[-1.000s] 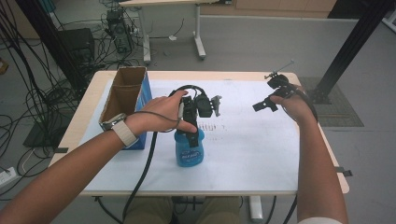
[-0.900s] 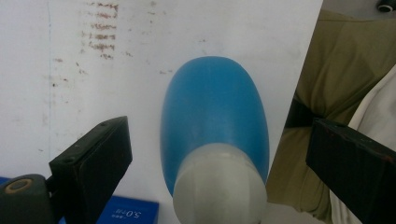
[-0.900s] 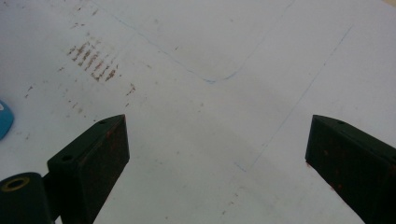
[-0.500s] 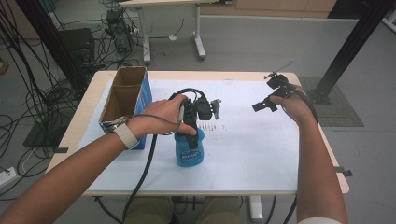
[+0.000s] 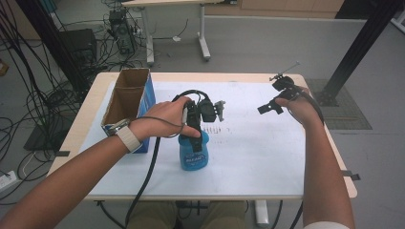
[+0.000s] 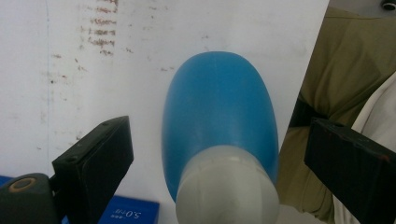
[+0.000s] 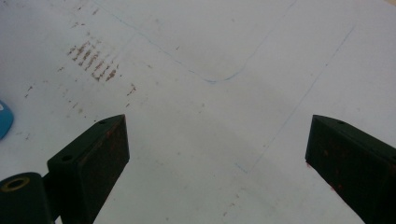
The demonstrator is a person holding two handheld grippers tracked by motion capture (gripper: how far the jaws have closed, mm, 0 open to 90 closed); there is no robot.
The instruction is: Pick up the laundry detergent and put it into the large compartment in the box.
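A blue plastic bottle with a rounded, dome-like body [image 5: 194,155] stands upright on the white sheet covering the wooden table [image 5: 267,162], near the table's middle and a little toward the near edge. In the left gripper view its body is smooth, glossy and oval, narrowing to a pale, whitish neck or cap [image 6: 229,186] that points at the camera; in the high view a light label shows on its near side, too small to read. The left hand-held black gripper [image 5: 193,134] hangs directly over the bottle, pointing down, and its two black jaws are spread wide with the bottle between them, a clear gap on each side, neither pad touching the plastic. Just left of the bottle, a tall open cardboard box with blue printed sides [image 5: 128,102] stands by the table's left edge. Beyond the bottle a patch of small brownish marks [image 6: 100,28] stains the sheet. Well apart, toward the far right of the table, the right hand-held black gripper [image 5: 271,107] is held above the bare sheet, its jaws likewise spread wide with nothing between them but white paper and thin blue pen lines [image 7: 219,77].
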